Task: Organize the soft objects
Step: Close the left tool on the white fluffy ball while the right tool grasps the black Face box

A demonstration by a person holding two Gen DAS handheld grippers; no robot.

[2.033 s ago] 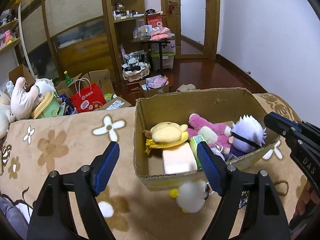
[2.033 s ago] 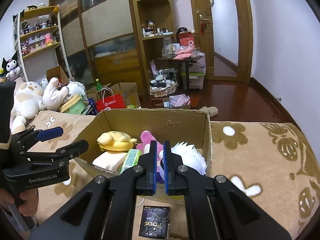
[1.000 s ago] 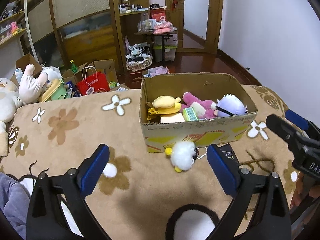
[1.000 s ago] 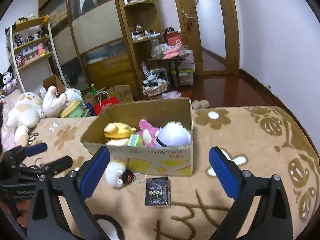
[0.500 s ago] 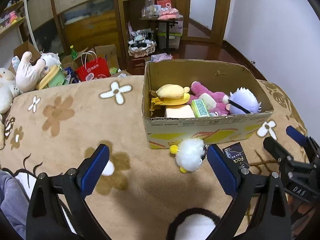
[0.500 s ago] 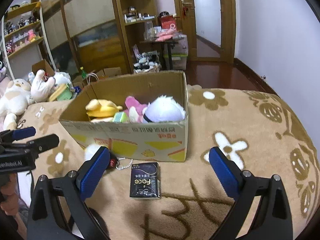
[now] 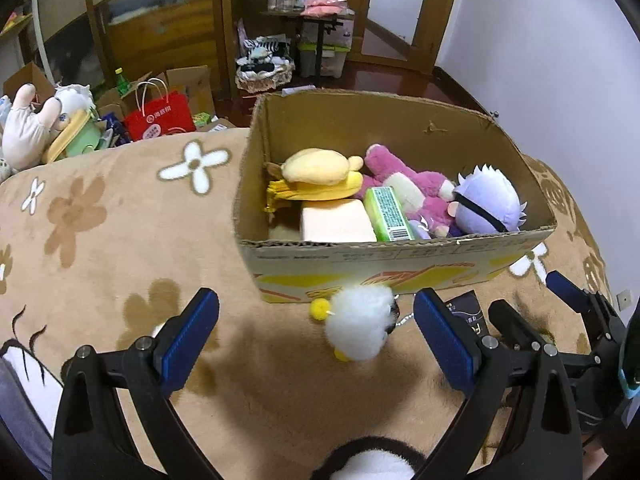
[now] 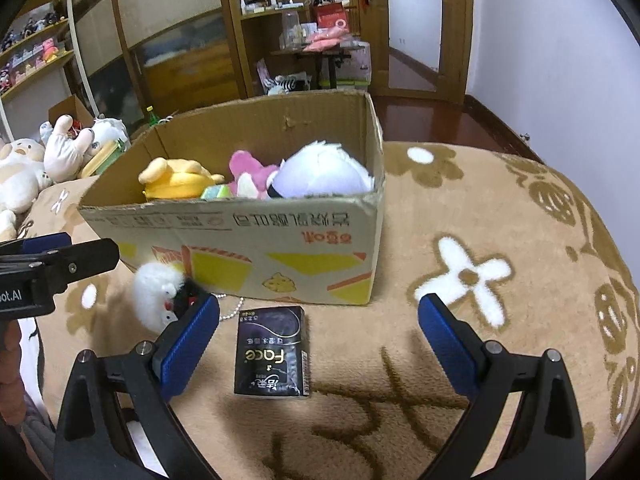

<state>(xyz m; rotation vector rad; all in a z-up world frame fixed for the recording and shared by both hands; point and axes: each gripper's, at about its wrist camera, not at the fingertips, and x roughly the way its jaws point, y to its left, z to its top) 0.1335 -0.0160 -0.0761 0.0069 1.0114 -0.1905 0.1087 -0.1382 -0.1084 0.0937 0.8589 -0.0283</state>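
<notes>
A cardboard box (image 7: 400, 264) (image 8: 280, 248) stands on a tan flowered blanket (image 7: 100, 220). It holds a yellow plush (image 7: 316, 168), a pink plush (image 7: 404, 184), a white-haired doll (image 7: 488, 204) and a green pack (image 7: 388, 208). A small white fluffy plush (image 7: 358, 328) (image 8: 158, 292) lies on the blanket in front of the box. My left gripper (image 7: 316, 336) is open, with the white plush between its fingers. My right gripper (image 8: 318, 340) is open above a black "Face" pack (image 8: 274, 352).
Large plush toys (image 7: 36, 128) lie at the far left of the blanket. Beyond it are a red bag (image 7: 160, 116), cartons and wooden shelves (image 8: 280, 4). A black-and-white plush (image 7: 372, 460) sits under the left gripper. The right gripper's fingers (image 7: 568, 292) show at the left view's right edge.
Both grippers have dropped closer to the blanket and the box front. The left gripper now frames the white plush, and the right gripper hangs over the black pack. Both stay open.
</notes>
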